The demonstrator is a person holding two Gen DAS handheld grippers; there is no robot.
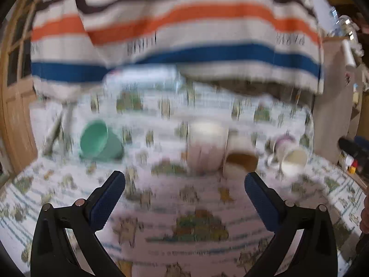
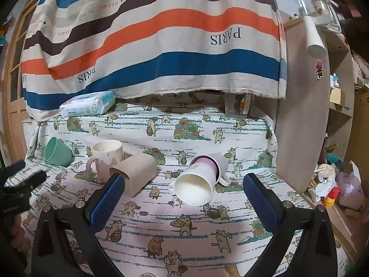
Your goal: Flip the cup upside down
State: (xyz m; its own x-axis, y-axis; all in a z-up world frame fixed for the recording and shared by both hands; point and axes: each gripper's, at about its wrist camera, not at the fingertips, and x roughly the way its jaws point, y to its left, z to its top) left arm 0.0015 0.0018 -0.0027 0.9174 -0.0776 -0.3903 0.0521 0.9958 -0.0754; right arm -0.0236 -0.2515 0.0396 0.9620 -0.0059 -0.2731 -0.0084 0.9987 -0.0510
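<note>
No cup is yet inverted. Four cups are seen on the cloth (image 2: 161, 219): a green cup (image 2: 57, 151) and a tan cup (image 2: 136, 173) tipped over, a white mug (image 2: 200, 180) on its side, and a pink mug (image 2: 107, 157) upright. Both the left gripper (image 1: 184, 184) and the right gripper (image 2: 183, 189) are spread wide, and nothing is held.

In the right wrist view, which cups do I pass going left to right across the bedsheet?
Green cup lying on its side → pink mug standing upright → beige cup on its side → white mug with purple band on its side, mouth toward the camera.
</note>
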